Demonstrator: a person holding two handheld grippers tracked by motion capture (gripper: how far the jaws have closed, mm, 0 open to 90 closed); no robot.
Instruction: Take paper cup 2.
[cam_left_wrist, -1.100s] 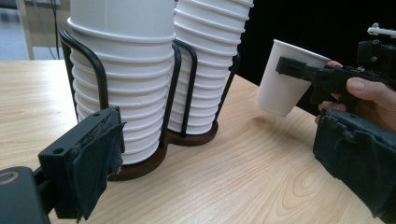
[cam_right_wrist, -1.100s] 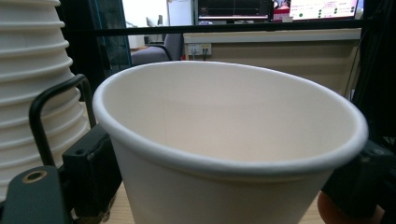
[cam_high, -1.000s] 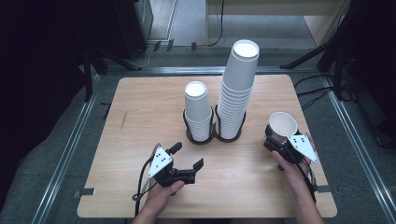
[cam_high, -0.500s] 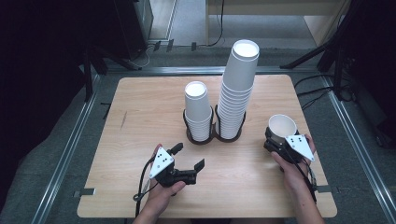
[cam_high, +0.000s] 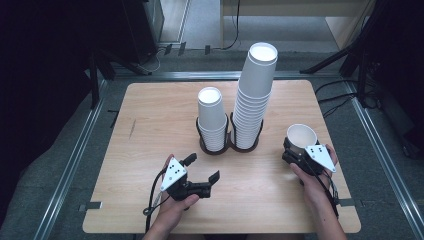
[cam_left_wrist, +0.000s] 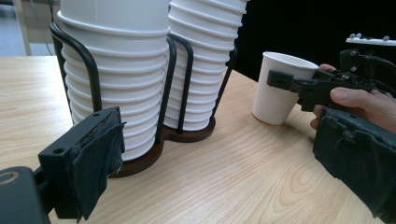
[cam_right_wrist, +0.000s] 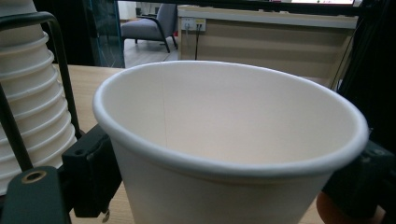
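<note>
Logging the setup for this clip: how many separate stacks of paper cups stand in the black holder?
2. The short stack fills the holder's left ring; the tall stack fills its right ring. One loose cup sits apart, between the jaws of the right claw.

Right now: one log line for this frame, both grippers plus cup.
left gripper: open, holds nothing, low over table | right gripper: shut on cup | cup: upright, on table, right of the two stacks in rack
</note>
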